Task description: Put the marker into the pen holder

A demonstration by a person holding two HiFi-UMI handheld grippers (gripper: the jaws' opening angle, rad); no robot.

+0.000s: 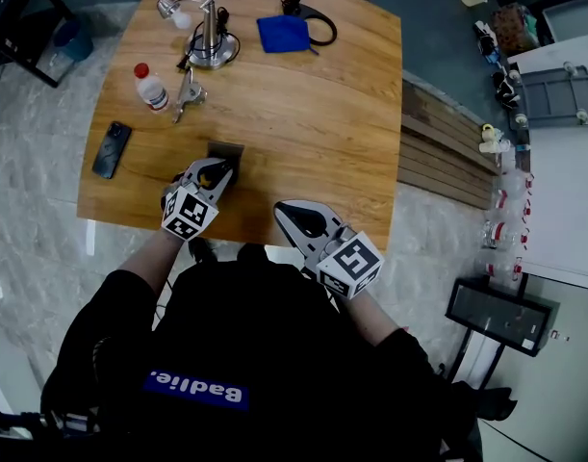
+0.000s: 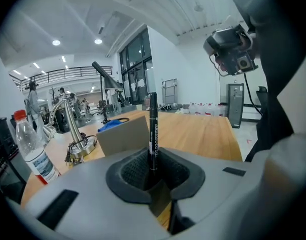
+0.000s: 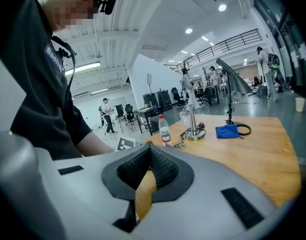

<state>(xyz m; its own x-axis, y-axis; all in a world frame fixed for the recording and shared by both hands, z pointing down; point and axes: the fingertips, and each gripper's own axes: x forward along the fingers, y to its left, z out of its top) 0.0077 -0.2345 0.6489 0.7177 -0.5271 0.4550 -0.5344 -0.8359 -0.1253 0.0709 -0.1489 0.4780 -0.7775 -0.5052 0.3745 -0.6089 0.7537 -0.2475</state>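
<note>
Left gripper view, fingers pinching upright marker, unseen overhead, right gripper pressed together

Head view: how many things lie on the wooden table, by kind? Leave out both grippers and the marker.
Black smartphone: 1
Clear plastic bottle, red cap: 1
Silver metal stand, round base: 1
Blue cloth: 1
Black cable loop: 1
Small silver metal piece: 1
Grey square pen holder: 1
Total: 7
</note>
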